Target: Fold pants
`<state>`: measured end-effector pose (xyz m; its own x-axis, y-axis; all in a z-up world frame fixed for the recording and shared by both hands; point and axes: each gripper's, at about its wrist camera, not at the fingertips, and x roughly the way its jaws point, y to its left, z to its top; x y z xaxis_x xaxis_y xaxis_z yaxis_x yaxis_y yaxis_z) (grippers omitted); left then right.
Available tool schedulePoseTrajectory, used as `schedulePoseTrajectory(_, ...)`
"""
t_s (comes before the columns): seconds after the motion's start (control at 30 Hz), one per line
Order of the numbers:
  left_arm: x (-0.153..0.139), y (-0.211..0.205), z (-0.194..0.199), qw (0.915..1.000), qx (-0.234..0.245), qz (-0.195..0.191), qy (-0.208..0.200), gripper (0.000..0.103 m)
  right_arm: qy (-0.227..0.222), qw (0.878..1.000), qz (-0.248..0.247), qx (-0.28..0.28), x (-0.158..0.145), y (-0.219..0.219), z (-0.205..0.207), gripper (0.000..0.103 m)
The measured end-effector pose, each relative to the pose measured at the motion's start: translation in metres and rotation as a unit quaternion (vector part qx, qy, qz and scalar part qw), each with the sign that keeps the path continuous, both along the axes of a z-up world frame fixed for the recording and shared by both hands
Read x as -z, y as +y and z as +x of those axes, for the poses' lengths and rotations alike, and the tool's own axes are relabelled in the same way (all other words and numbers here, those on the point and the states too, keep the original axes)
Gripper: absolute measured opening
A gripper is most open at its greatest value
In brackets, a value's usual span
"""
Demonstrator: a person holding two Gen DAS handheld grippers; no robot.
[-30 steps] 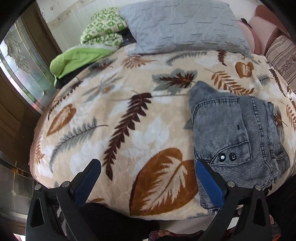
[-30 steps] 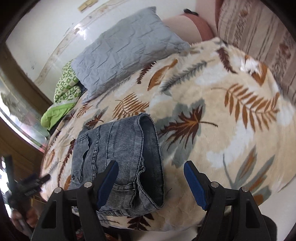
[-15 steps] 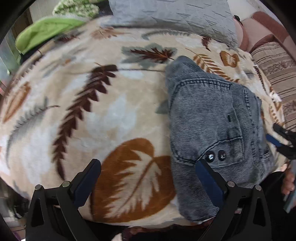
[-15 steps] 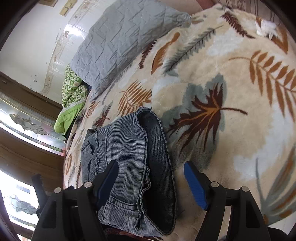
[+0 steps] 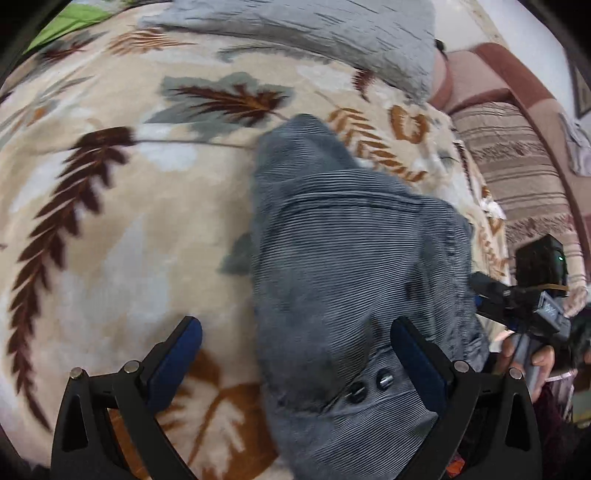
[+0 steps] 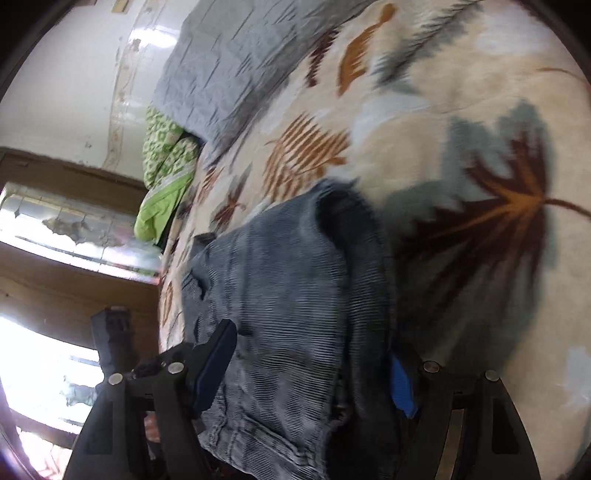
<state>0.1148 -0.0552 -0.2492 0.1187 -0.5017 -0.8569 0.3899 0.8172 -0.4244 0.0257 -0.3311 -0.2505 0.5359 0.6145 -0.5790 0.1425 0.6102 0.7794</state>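
Observation:
The grey denim pants (image 5: 354, 266) lie folded in a compact bundle on the leaf-print blanket (image 5: 110, 229), two dark buttons at the near end. My left gripper (image 5: 295, 354) is open, its right finger over the pants' near edge, its left finger over bare blanket. My right gripper (image 6: 306, 365) is open and straddles the near end of the pants (image 6: 288, 280), with cloth between its blue pads; it also shows in the left wrist view (image 5: 517, 306) at the pants' right edge. Both views are motion-blurred.
A grey quilted pillow (image 5: 314, 29) lies at the head of the bed, green bedding (image 6: 166, 177) beside it. A striped brown cushion (image 5: 517, 177) is at the right. A wooden frame with glass (image 6: 55, 229) runs along the bed's left side.
Both grippers have moved in closer to the pants. My left gripper shifted right over the bundle's near edge; my right gripper tilted and now has the cloth between its open fingers.

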Motion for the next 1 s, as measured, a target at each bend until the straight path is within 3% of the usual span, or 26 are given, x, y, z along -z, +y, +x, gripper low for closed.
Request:
schedulePoseTrajectory(0.17, 0.004, -0.018, 0.006, 0.9993, 0.025, -0.018, -0.02, 0.102, -0.017, 0.999, -0.023, -0.018, -0.006, 0.011, 0.003, 0.079)
schedulePoseTrajectory(0.27, 0.004, -0.023, 0.01, 0.9985, 0.03, -0.043, -0.017, 0.088, -0.025, 0.998, -0.053, -0.023, -0.01, 0.019, 0.002, 0.078)
schedulePoseTrajectory(0.4, 0.001, -0.023, 0.008, 0.9986, 0.027, -0.036, -0.027, 0.07, -0.034, 0.991, -0.122, -0.036, -0.016, 0.031, 0.002, 0.072)
schedulePoseTrajectory(0.5, 0.001, -0.015, 0.008, 0.9989, 0.015, -0.037, -0.024, 0.062, -0.043, 0.984, -0.166, -0.045, -0.019, 0.038, -0.001, 0.07)
schedulePoseTrajectory(0.57, 0.001, -0.011, 0.007, 0.9991, 0.007, -0.037, -0.02, 0.062, -0.045, 0.984, -0.167, -0.047, -0.017, 0.038, 0.0, 0.07)
schedulePoseTrajectory(0.63, 0.005, -0.014, 0.005, 0.9993, -0.01, -0.031, -0.02, 0.069, -0.036, 0.987, -0.153, -0.045, -0.012, 0.034, 0.002, 0.069)
schedulePoseTrajectory(0.7, 0.006, -0.017, -0.002, 0.9983, -0.012, -0.046, -0.033, 0.088, -0.032, 0.99, -0.129, -0.038, -0.008, 0.027, 0.003, 0.073)
schedulePoseTrajectory(0.83, 0.006, -0.021, -0.014, 0.9972, -0.018, -0.035, -0.064, 0.089, -0.042, 0.993, -0.109, -0.028, -0.004, 0.024, -0.001, 0.075)
schedulePoseTrajectory(1.0, 0.006, -0.018, -0.011, 0.998, -0.02, -0.035, -0.049, 0.088, -0.052, 0.991, -0.122, -0.029, -0.007, 0.028, -0.005, 0.077)
